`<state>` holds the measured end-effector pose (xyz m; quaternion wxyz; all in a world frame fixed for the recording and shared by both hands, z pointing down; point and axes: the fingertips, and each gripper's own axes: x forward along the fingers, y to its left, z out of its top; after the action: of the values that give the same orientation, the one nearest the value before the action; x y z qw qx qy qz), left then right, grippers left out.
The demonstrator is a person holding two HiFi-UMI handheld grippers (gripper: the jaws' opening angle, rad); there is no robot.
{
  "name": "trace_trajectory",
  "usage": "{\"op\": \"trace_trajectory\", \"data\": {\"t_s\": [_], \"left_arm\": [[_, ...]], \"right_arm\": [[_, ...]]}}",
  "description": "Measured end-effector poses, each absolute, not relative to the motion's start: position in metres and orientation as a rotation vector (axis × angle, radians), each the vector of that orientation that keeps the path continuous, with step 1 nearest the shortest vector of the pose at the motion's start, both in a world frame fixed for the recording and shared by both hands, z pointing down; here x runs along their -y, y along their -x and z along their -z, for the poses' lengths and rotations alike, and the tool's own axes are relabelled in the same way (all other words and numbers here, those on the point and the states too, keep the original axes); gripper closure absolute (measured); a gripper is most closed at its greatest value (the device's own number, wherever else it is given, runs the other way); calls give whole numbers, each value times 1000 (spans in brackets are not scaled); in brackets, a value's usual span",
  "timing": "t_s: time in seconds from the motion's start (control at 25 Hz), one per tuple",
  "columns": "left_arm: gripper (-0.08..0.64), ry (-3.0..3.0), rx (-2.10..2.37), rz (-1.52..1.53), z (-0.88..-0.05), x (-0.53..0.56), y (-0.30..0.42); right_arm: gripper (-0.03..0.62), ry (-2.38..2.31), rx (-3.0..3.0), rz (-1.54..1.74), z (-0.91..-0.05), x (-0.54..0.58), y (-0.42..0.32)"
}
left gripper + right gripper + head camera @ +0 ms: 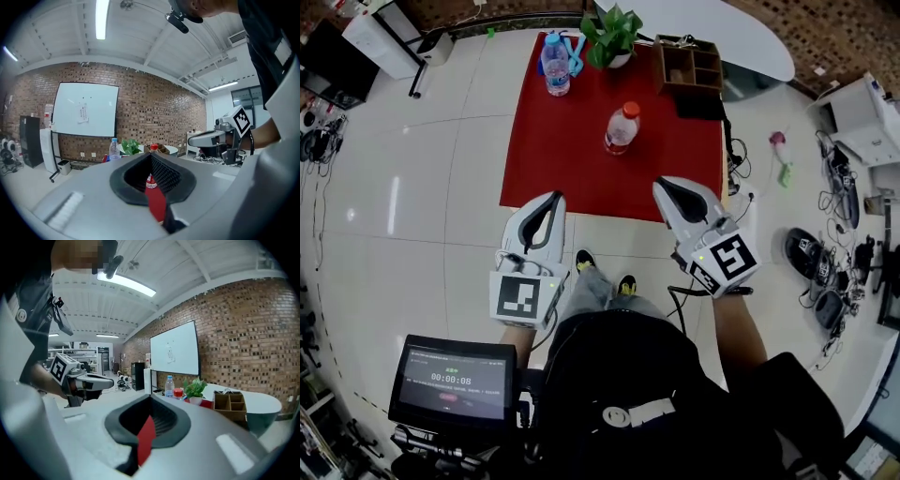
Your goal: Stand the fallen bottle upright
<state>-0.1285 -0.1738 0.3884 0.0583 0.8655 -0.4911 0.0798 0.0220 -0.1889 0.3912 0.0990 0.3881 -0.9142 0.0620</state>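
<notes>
Item: 1 red-capped bottle [622,128], clear body with a pale label, standing upright on the red cloth [553,141], well ahead of both sets of jaws and touched by neither. Status, as judged: righting looks done, with no bottle left lying. Your left gripper [553,201] and right gripper [667,187] are both clenched and empty. 1 blue-capped bottle [555,64] stands farther beyond.

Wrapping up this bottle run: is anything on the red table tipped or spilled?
Nothing stands out: the red-capped bottle and the blue-capped bottle both stand upright on the red table, with no spill visible.
</notes>
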Motion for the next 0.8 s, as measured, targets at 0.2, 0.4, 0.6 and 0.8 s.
{"op": "trace_trajectory", "data": {"t_s": [0.2, 0.4, 0.6, 0.8], "left_arm": [[558, -2622, 1532, -315, -388, 133, 104], [557, -2634, 1595, -344, -375, 71, 64], [557, -2661, 1606, -379, -367, 29, 27], [557, -2667, 1614, -334, -359, 18, 29]], "right_arm": [[589, -1092, 2735, -180, -402, 147, -40], [589, -1035, 2807, -203, -404, 80, -65], [589, -1005, 2867, -209, -390, 38, -88], [589, -999, 2905, -196, -376, 23, -69]]}}
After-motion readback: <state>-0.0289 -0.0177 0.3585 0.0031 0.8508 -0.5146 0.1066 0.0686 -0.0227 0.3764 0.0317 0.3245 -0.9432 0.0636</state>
